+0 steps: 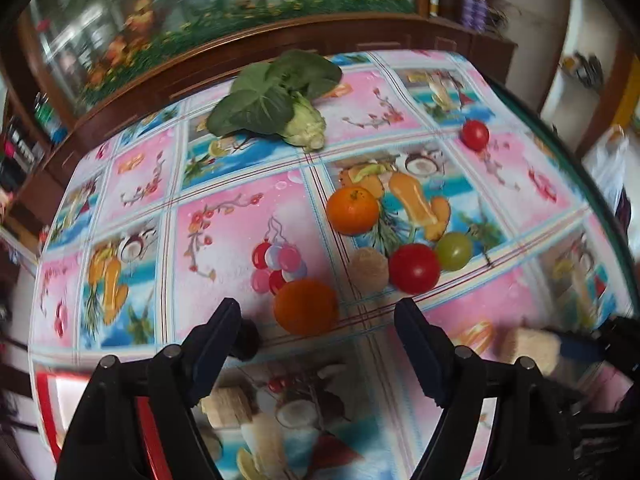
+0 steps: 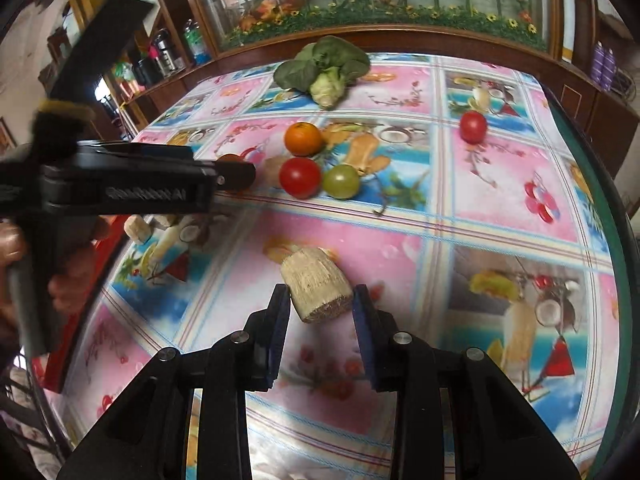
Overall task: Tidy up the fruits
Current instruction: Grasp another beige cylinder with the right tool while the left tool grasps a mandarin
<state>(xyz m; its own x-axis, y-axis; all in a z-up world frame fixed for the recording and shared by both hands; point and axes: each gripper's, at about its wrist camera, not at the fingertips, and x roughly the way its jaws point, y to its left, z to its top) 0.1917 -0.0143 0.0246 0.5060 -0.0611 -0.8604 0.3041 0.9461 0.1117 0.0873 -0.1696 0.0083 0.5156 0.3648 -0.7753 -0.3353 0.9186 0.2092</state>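
My left gripper [image 1: 318, 318] is open, and an orange [image 1: 306, 306] lies on the tablecloth between its fingertips, touching neither pad. In the right wrist view that gripper [image 2: 240, 172] reaches in from the left and hides most of the orange [image 2: 231, 159]. My right gripper [image 2: 320, 300] is shut on a beige fibrous chunk [image 2: 316, 284] low over the table. The left wrist view shows this chunk [image 1: 528, 348] at the right edge. A second orange [image 1: 352, 210], a red tomato [image 1: 414, 268], a green fruit [image 1: 453, 251] and a small tomato [image 1: 475, 135] lie further out.
A leafy green vegetable [image 2: 326, 68] lies at the far edge near a wooden cabinet [image 2: 400, 36]. More beige chunks [image 1: 368, 270] [image 2: 138, 228] lie about. A red container rim [image 1: 150, 436] shows at the near left. The table's green edge [image 2: 600, 208] curves on the right.
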